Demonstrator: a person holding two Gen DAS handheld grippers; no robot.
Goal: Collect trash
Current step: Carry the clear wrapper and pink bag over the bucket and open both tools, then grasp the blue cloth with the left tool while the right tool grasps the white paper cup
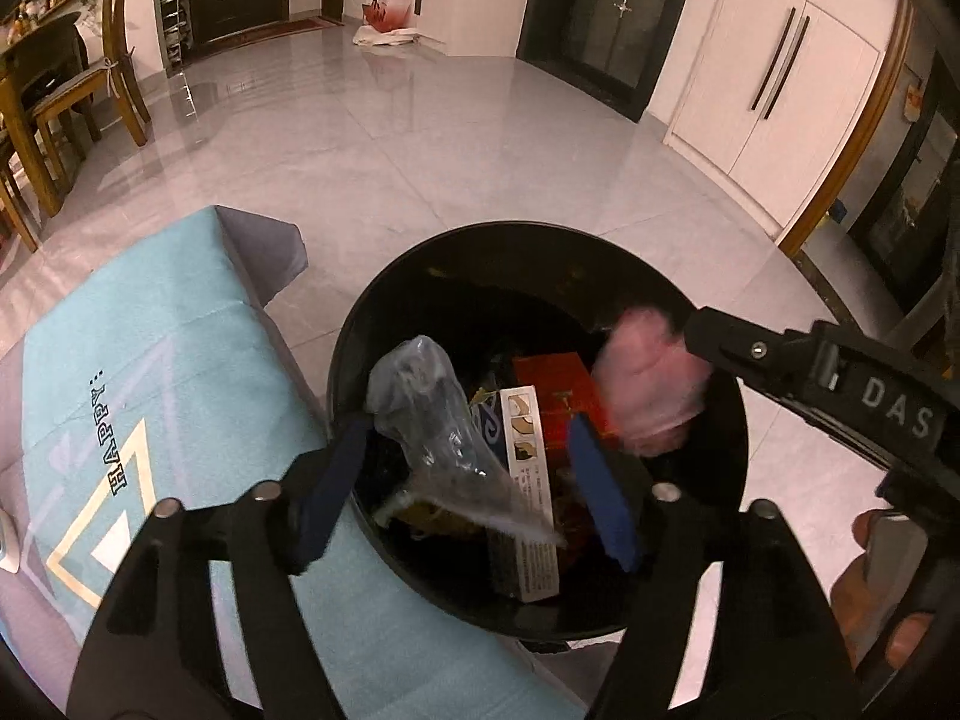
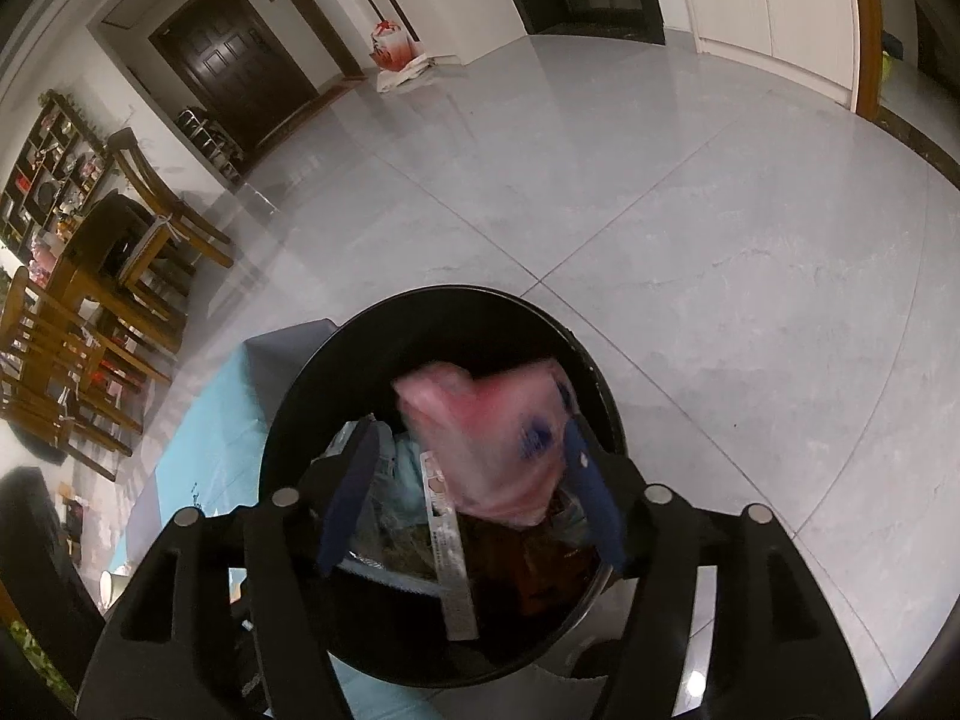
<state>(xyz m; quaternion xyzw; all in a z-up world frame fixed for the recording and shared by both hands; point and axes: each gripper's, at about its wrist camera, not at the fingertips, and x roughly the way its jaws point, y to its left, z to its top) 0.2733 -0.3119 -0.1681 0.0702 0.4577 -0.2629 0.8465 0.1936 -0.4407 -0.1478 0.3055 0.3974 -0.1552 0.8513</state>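
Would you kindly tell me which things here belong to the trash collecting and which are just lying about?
Part of the job:
black bin
clear plastic wrapper
pink plastic bag
left gripper
right gripper

Just lying about:
blue tablecloth
wooden chair
white cupboard
red and white bag on the floor

The left gripper (image 1: 462,480) hangs over a round black trash bin (image 1: 729,480) with its 2 blue-padded fingers (image 1: 600,489) spread apart, and a crumpled clear plastic bag (image 1: 432,414) lies loose between them, blurred at its lower end and pressed by neither pad. In the bin sit a red box (image 1: 555,387) and a white printed carton (image 1: 531,480), while the right gripper (image 1: 810,372) reaches in from the right edge with a blurred pink bag (image 1: 651,384) at its tip. Left of the bin lies a teal cloth (image 1: 180,360) printed "HAPPY", on a glossy grey tiled floor (image 1: 450,138).
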